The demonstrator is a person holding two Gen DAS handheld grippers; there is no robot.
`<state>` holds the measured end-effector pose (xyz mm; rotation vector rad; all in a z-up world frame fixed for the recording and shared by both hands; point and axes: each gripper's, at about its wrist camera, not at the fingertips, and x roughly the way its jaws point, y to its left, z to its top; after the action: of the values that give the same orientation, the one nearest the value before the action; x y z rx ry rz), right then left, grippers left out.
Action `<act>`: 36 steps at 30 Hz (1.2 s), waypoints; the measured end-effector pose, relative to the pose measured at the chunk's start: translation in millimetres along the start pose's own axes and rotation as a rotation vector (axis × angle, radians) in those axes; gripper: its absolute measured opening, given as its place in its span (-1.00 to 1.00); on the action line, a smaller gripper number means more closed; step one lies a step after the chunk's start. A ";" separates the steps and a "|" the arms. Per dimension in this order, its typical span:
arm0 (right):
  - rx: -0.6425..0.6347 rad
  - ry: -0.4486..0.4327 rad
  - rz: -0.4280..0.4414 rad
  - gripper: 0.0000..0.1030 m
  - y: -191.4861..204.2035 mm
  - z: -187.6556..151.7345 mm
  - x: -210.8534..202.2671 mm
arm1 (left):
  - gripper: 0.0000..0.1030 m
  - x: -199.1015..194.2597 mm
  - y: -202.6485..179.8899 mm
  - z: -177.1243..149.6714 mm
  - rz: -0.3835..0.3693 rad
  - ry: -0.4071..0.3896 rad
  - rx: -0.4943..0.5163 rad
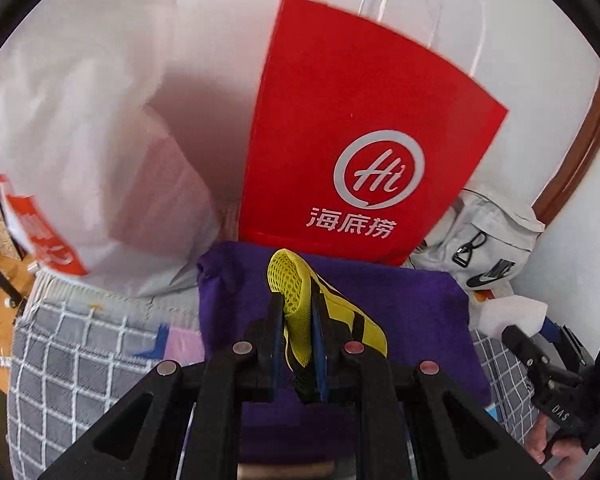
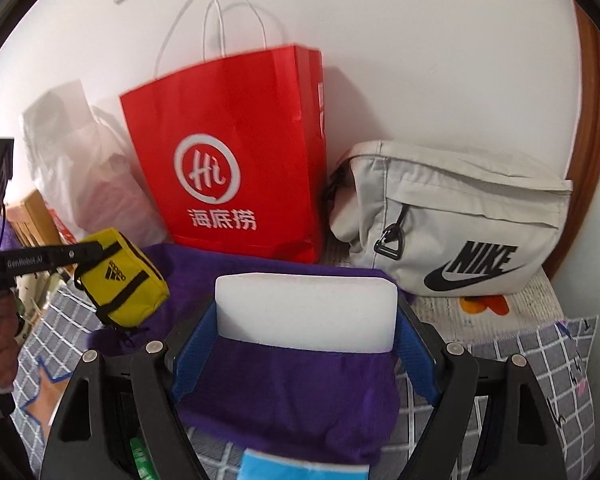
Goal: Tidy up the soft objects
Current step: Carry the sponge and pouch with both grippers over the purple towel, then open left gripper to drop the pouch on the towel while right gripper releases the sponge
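While upright, red bag (image 2: 228,152), contents hidden.

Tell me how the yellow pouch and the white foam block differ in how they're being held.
The yellow Adidas pouch is pinched in the left gripper, jaws nearly closed on its thin edge; the white foam block spans the right gripper, jaws wide apart. The pouch is branded, with black straps; the block is plain. Both are held above the purple cloth.
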<state>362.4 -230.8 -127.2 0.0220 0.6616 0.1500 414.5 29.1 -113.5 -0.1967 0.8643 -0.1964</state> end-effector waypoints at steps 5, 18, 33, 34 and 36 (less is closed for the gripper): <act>-0.008 0.079 0.021 0.59 -5.7 -5.9 37.7 | -0.75 38.7 0.2 8.1 -0.006 0.051 -0.032; 0.005 0.218 0.046 0.60 -15.3 -23.2 82.6 | -0.73 82.1 33.7 0.5 -0.005 0.132 -0.125; 0.025 0.238 0.046 0.86 -15.5 -19.5 86.2 | 0.14 73.3 30.7 4.1 0.026 0.142 -0.093; 0.023 0.230 0.038 0.86 -15.4 -18.9 83.0 | 0.14 70.0 29.9 4.8 0.032 0.136 -0.086; 0.002 0.216 0.024 0.86 -14.0 -17.1 74.1 | 0.18 63.8 29.4 5.7 0.037 0.126 -0.085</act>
<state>411.5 -234.4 -186.8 0.0158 0.8776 0.1759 462.0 41.9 -164.0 -0.2492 1.0020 -0.1394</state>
